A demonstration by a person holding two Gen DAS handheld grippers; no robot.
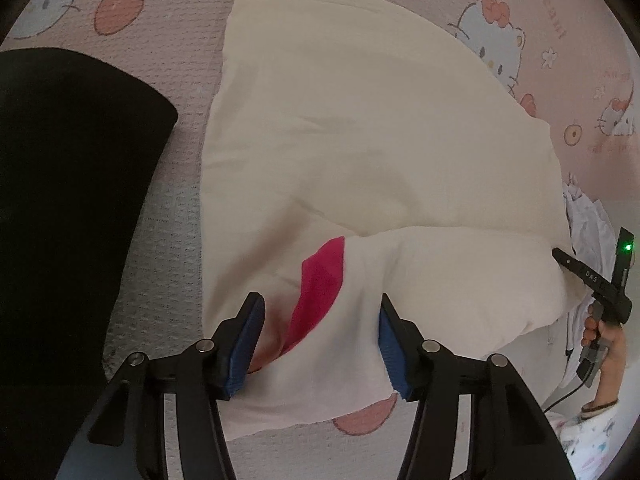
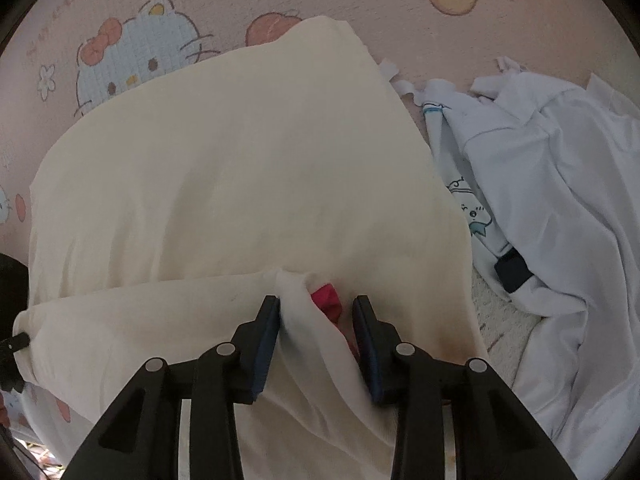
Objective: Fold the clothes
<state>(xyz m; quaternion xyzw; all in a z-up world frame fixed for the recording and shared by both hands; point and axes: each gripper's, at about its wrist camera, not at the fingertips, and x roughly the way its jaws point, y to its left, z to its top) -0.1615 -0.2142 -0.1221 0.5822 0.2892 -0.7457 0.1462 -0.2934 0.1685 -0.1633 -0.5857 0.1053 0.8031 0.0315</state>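
**Both grippers pinched the cream garment's near edge**

The cream garment [image 1: 360, 128] lay spread on the pink cartoon mat [image 1: 176, 40], a pink patch [image 1: 320, 284] showing at its near fold. The left gripper [image 1: 320, 344] and right gripper [image 2: 316, 344] each clamped bunched cloth there. White clothes [image 2: 560, 184] lay just beside it.

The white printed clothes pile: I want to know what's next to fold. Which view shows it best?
The right wrist view: the white printed clothes pile lies crumpled right of the cream garment. The left wrist view shows only a sliver at its right edge.
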